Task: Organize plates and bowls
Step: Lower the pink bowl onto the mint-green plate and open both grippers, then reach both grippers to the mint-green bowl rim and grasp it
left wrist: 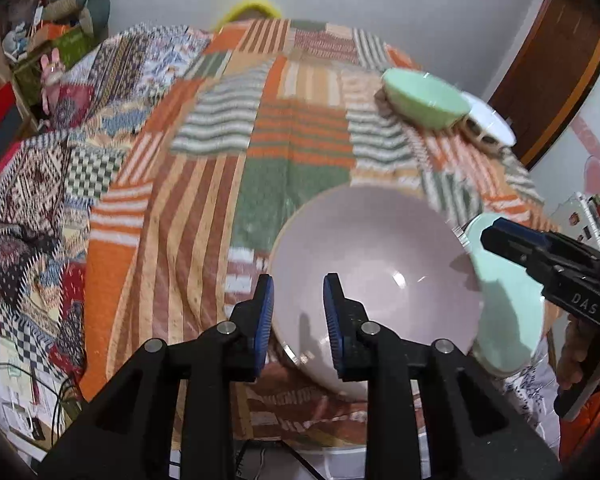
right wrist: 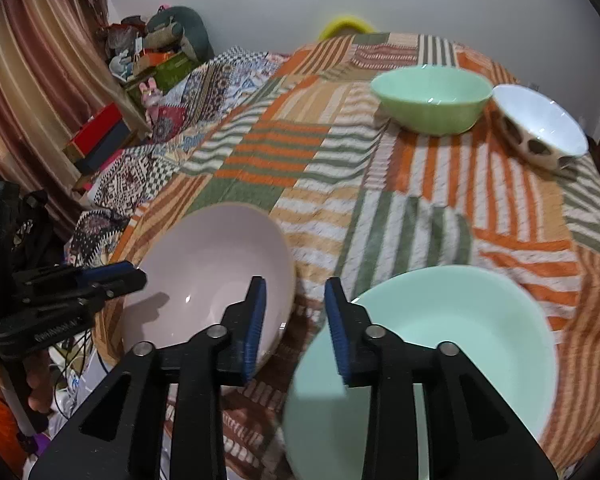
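A pale pink bowl [left wrist: 380, 264] [right wrist: 208, 272] and a mint bowl [left wrist: 508, 312] [right wrist: 440, 344] sit side by side at the near edge of the patchwork-covered table [left wrist: 204, 200] [right wrist: 340, 184]. My left gripper [left wrist: 298, 280] [right wrist: 128, 272] straddles the pink bowl's left rim, which lies close to the left pad; the pads do not pinch it. My right gripper [right wrist: 295, 282] [left wrist: 500, 236] stands open at the mint bowl's left rim, with cloth showing in the gap. At the far right stand a green bowl [left wrist: 424, 100] [right wrist: 432, 100] and a white bowl with brown spots [left wrist: 488, 124] [right wrist: 540, 124].
Boxes and stuffed toys [right wrist: 168, 44] pile up beyond the table's left side, by a striped curtain [right wrist: 40, 80]. A yellow object [right wrist: 346, 26] peeks over the far edge. A wooden door [left wrist: 548, 76] stands at the right. Cables [left wrist: 60, 392] hang below the near edge.
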{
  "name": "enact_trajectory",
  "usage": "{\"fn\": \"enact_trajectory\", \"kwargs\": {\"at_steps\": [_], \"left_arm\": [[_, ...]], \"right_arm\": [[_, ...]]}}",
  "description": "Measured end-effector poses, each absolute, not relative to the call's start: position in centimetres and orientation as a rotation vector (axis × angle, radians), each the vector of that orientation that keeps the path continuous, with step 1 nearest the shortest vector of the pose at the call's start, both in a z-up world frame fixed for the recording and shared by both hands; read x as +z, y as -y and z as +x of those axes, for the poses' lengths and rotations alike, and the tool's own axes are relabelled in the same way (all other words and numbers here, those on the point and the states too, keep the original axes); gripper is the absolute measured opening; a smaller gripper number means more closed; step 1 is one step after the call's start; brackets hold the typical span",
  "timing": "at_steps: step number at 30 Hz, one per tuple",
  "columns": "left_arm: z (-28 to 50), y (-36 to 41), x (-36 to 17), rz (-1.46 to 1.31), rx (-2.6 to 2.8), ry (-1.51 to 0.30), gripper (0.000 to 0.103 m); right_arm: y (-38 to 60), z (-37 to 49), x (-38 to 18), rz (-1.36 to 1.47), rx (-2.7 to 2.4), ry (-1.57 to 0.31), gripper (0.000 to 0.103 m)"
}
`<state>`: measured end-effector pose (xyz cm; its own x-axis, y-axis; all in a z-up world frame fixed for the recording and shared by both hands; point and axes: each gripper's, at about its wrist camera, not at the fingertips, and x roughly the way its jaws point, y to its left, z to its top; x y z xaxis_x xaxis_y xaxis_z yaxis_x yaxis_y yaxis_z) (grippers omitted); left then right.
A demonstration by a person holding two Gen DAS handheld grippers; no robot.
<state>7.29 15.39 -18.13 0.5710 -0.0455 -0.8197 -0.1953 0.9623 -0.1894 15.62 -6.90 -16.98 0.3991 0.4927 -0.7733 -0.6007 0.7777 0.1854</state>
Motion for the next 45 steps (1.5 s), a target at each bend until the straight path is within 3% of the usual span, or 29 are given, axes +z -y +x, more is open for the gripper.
{"fn": "enact_trajectory", "kwargs": {"at_steps": [4,6,9,17,28,36,45], "left_arm": [[7.7,-14.6,-15.4,-0.250,0.075,-0.888,0.042],[8.2,-14.2,-14.0,-0.244,0.068,-0.852,0.051],[9.2,-13.8,-12.4,-0.238,0.066,-0.810,0.065],[13.6,-12.9,-10.7,-0.209,0.077,-0.756,0.078],[20.0,-13.2,-13.2,-0.239,0.042,-0.789,0.079],[22.2,-13.7,-15.0,-0.221,0.026,-0.807,0.079],[24.1,-14.5,-16.9,-0.242,0.034,-0.842,0.079]], "right_arm": [[8.4,16.0,-15.4,-0.134,0.669,-0.881,0.039],[9.0,16.6,-14.6,-0.125,0.656,-0.863,0.048],[10.1,17.8,-13.5,-0.100,0.623,-0.830,0.051],[12.1,23.1,-12.0,-0.060,0.486,-0.768,0.057],[11.3,32.0,-15.1,0.057,0.398,-0.868,0.057],[10.2,35.1,-17.1,0.111,0.397,-0.933,0.038],[8.6,35.4,-17.8,0.007,0.420,-0.943,0.032]]}}
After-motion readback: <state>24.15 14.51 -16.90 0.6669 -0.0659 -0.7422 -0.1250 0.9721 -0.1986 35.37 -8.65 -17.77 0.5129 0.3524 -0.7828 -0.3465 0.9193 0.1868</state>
